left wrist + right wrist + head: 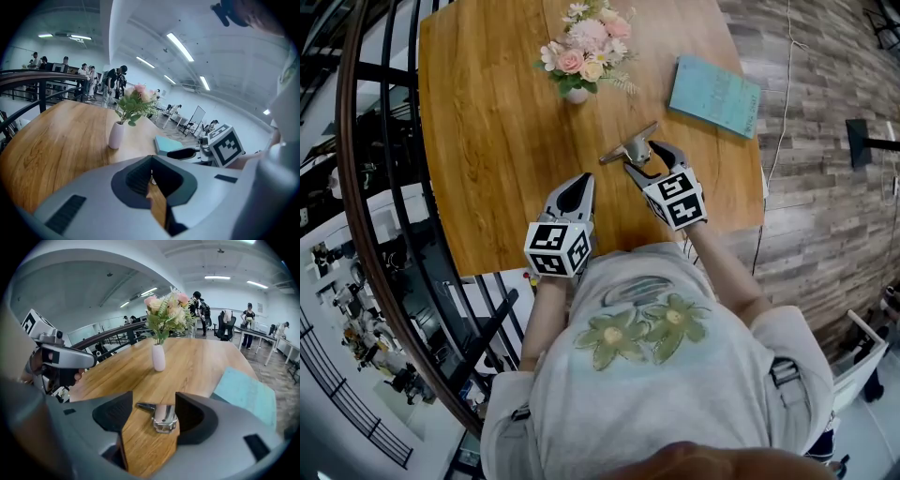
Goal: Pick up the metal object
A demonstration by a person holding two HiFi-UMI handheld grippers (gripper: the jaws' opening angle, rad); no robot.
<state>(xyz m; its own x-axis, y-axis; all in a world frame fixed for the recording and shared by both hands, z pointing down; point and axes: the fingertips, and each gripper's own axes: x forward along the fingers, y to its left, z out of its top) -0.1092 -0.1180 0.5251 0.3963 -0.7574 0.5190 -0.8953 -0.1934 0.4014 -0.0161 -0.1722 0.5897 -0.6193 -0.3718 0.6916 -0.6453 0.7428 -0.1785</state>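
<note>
Metal object (161, 417) flat on the wooden bench (487, 141), between the wide-apart jaws of the right gripper (153, 405) (nearer the right-hand jaw, no pad pressing on it). Left gripper (151, 172) alongside, jaws together, empty. Farther back, a vase (577, 94) of flowers and a teal book (714, 94). Beyond the bench: curved black railing (366, 187), plank floor (825, 187), strip-lit open room with people standing far off.

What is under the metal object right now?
The metal object lies on the wooden table, between the open jaws of the right hand-held gripper. The patch of wood directly beneath it is covered by the object itself.
</note>
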